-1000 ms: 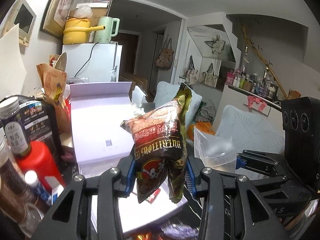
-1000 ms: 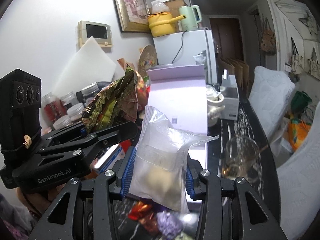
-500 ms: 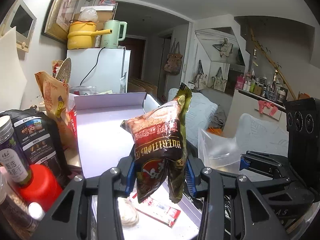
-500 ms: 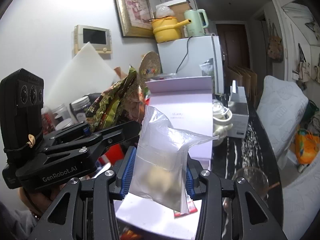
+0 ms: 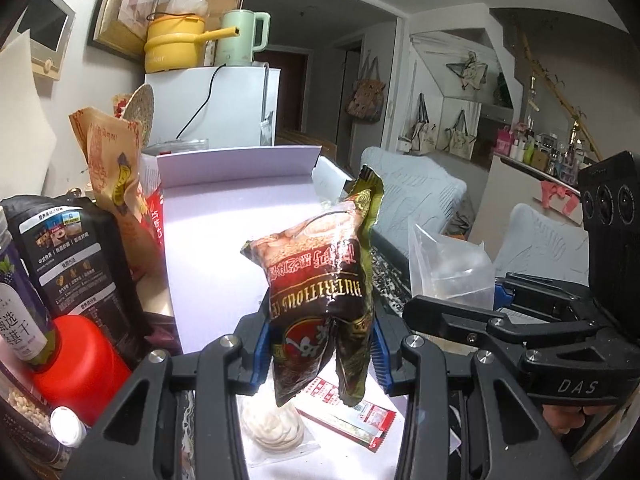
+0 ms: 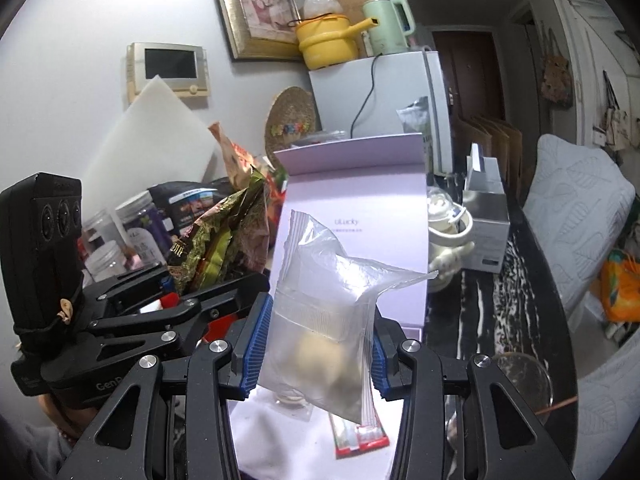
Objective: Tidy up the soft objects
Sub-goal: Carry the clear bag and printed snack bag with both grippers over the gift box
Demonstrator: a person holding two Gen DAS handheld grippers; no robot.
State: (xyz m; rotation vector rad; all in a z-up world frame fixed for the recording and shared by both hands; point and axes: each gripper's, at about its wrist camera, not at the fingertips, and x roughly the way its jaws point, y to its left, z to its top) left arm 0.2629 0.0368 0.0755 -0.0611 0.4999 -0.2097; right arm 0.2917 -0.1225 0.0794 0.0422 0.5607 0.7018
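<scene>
My left gripper (image 5: 320,350) is shut on a dark red and gold snack bag (image 5: 324,280), held upright above an open pale lilac box (image 5: 224,240). My right gripper (image 6: 318,350) is shut on a clear zip bag (image 6: 324,320) with a pale soft lump inside, over the same box (image 6: 360,208). Each gripper shows beside the other: the right one (image 5: 452,312) with its clear bag (image 5: 448,268), the left one (image 6: 224,292) with its snack bag (image 6: 224,240). On the box floor lie a red sachet (image 5: 348,412) and a small clear packet of white stuff (image 5: 276,428).
Left of the box stand a red bottle (image 5: 80,364), a black pouch (image 5: 76,264), jars and a tan paper bag (image 5: 108,160). Right of it are a white teapot (image 6: 448,236), a silver box (image 6: 486,224) and a glass (image 6: 520,380) on a dark marbled counter (image 6: 500,300). A white fridge (image 5: 208,108) stands behind.
Both grippers have moved forward over the box with their bags held the same way. The box floor with the sachet and the white packet has come into view below.
</scene>
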